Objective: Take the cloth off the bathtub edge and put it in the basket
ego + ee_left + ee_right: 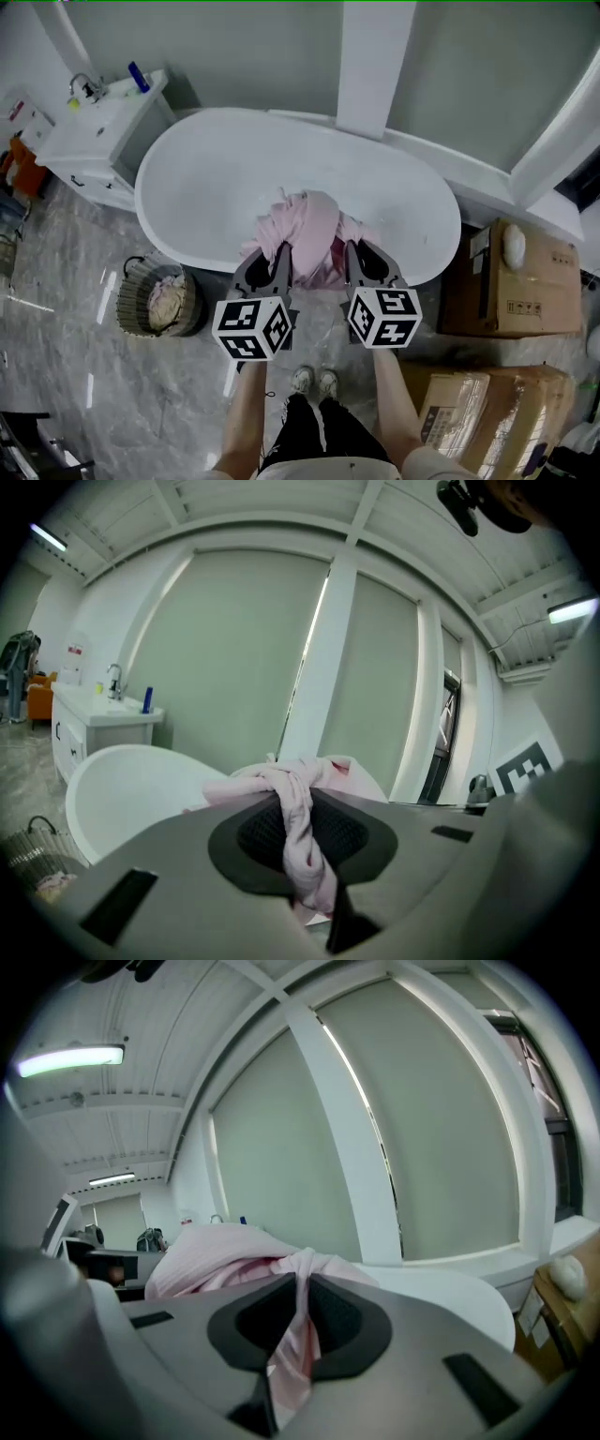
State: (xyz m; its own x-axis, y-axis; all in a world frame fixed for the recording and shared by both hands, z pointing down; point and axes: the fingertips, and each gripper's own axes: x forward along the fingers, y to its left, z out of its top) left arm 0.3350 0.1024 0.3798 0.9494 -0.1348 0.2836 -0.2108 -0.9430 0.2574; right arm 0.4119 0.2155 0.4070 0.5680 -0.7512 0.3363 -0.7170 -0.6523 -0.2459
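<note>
Nearest, at 6 o'clock in the head view, the person's shoes [314, 381] stand on the grey stone floor [75, 375]. Just ahead of them, at 12 o'clock, the two tools are held side by side. The left gripper [279, 249] has its jaws almost closed, and they pinch a twisted bit of the pink cloth [314, 225]. The right gripper [351, 249] does the same thing at the cloth's other side, with its jaws nearly together and a thin fold squeezed between them. So the cloth is held by both grippers at once, bunched up in a soft heap between them. From above it sits over the near edge of the white bathtub [216, 169], and it is not in the basket. I cannot tell if any of it touches the tub. The round woven basket [129, 309] stands on the floor at about 9 o'clock from the grippers, close to the tub's outside wall, and some pale cloths [167, 302] lie inside it. At 3 o'clock there is a brown cardboard box [525, 281], and another box [487, 394] sits nearer, at about 4 o'clock. Farther off, at 10 o'clock, is a white sink cabinet [94, 150] with a tap [86, 87] and a blue bottle [139, 77] on top. Farthest away, behind the tub at 12 o'clock, a white pillar [375, 66] stands up in front of pale green window blinds [253, 47].
</note>
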